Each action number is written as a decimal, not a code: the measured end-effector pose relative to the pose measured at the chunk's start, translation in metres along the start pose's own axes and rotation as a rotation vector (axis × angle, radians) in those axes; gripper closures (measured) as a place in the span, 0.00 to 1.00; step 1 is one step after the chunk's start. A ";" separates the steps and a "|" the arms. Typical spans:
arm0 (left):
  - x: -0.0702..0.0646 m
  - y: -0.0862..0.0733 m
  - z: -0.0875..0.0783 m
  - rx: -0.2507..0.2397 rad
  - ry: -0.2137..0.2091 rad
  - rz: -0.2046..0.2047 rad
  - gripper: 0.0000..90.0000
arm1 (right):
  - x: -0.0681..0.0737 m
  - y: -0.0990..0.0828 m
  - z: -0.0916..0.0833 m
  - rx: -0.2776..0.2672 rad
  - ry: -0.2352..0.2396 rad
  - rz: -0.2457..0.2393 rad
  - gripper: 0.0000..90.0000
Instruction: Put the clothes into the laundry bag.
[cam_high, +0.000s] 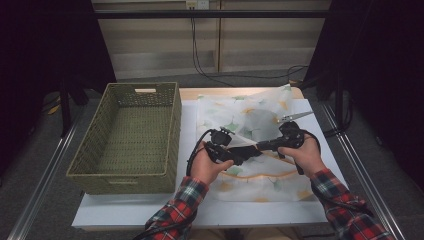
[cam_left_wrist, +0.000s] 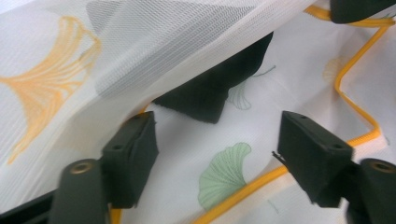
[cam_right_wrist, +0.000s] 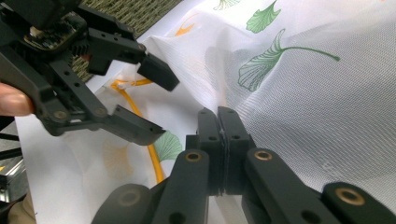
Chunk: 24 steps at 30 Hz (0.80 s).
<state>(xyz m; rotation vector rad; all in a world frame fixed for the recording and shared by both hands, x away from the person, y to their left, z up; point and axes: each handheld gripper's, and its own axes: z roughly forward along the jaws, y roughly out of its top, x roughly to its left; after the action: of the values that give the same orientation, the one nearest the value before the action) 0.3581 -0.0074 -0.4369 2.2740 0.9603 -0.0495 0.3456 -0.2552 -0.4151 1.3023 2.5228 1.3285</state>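
I work over a thin white mesh cloth printed with green and orange ginkgo leaves and edged with an orange cord (cam_high: 260, 150), spread on the white table top (cam_high: 125, 212) to the right of a woven olive-green rectangular basket (cam_high: 131, 137). The basket stands empty, just beside the cloth, so I judge it is where the cloth is meant to end up once folded or gathered.

My right gripper (cam_right_wrist: 218, 120) has its jaws pressed flat together on a fold of the mesh: in the right gripper view the fabric rises taut from the pinch, so that part of the cloth is lifted off the table and stretched between the two tools. I hold that fold there to keep the sheet from sliding while the other hand finds a new hold.

My left gripper (cam_left_wrist: 217, 147) has its jaws spread apart, with nothing pressed between the pads. In the left gripper view the printed cloth and its orange edging lie beneath the gap, and the raised mesh hangs above. In the high view both hands sit close together over the middle of the cloth. I judge the next step is a fresh grip near the corded edge.
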 end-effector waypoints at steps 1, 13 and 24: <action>0.000 0.000 -0.001 0.000 0.008 0.005 0.30 | 0.000 -0.001 0.000 -0.001 -0.002 0.001 1.00; 0.008 -0.007 -0.017 -0.005 0.041 -0.007 0.19 | -0.002 -0.010 -0.001 0.015 -0.007 0.000 1.00; 0.018 -0.013 -0.021 -0.020 0.070 -0.042 0.16 | -0.003 -0.020 0.002 0.042 -0.010 0.002 1.00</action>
<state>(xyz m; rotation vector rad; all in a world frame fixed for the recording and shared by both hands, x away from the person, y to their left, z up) 0.3584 0.0228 -0.4327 2.2499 1.0405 0.0223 0.3352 -0.2613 -0.4311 1.3164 2.5571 1.2720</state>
